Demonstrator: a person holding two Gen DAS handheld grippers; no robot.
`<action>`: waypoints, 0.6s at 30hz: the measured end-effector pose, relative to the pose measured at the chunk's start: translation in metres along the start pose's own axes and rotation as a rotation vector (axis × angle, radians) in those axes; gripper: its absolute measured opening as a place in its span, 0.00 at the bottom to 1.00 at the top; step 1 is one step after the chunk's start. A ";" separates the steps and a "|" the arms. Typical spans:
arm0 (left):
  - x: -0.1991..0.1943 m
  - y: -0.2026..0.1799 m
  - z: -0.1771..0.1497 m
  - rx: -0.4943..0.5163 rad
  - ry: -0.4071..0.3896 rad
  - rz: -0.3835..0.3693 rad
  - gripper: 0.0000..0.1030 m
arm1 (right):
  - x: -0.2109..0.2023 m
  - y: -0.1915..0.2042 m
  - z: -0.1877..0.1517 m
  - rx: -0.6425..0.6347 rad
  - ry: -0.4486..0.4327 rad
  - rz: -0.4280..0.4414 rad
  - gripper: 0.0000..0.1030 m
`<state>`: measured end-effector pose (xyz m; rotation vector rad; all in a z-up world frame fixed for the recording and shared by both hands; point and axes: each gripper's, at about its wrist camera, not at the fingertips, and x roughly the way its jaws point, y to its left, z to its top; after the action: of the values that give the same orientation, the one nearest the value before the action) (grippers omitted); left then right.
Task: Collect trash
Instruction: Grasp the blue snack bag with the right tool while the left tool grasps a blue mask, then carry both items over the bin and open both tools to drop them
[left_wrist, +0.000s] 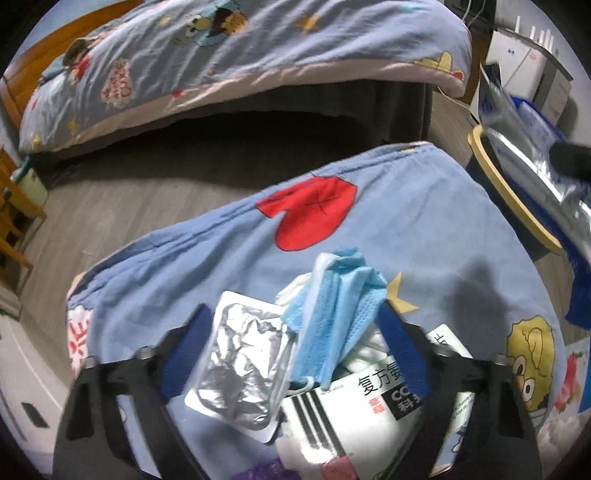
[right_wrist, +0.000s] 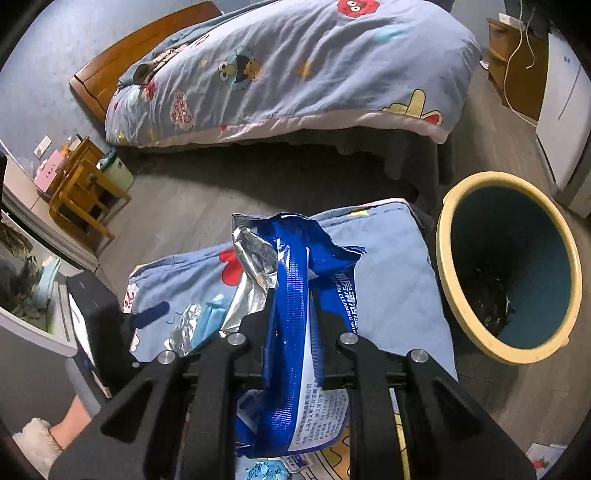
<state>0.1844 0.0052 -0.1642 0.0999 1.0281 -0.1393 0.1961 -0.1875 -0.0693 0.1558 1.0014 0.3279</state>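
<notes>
A heap of trash lies on a blue cartoon-print cushion (left_wrist: 406, 221): a silver foil blister pack (left_wrist: 240, 362), a crumpled blue face mask (left_wrist: 332, 302), white tissue and a white medicine packet (left_wrist: 369, 406). My left gripper (left_wrist: 295, 310) points down over the heap, its blue pads on either side of it and apart from each other. My right gripper (right_wrist: 293, 295) is shut on a blue wipes packet (right_wrist: 291, 350) with a silver lining, held above the cushion (right_wrist: 388, 258). That packet (left_wrist: 517, 147) also shows at the far right of the left wrist view.
A round bin with a cream rim (right_wrist: 443, 240) and dark blue inside stands on the floor right of the cushion, dark trash at its bottom. A bed with a blue cartoon duvet (right_wrist: 288, 74) lies behind. Wooden stools (right_wrist: 81, 195) stand left. A slippered foot (right_wrist: 37, 443) shows bottom left.
</notes>
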 end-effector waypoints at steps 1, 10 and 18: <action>0.003 0.000 0.000 -0.004 0.016 -0.020 0.62 | 0.000 -0.001 0.001 0.003 -0.002 0.002 0.15; -0.004 -0.001 0.004 0.012 0.004 -0.043 0.11 | -0.013 -0.007 0.008 0.033 -0.038 0.019 0.15; -0.059 0.007 0.028 -0.032 -0.183 -0.033 0.10 | -0.042 -0.012 0.023 0.033 -0.118 0.020 0.15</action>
<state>0.1793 0.0117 -0.0996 0.0406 0.8496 -0.1592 0.1969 -0.2124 -0.0267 0.2129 0.8896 0.3172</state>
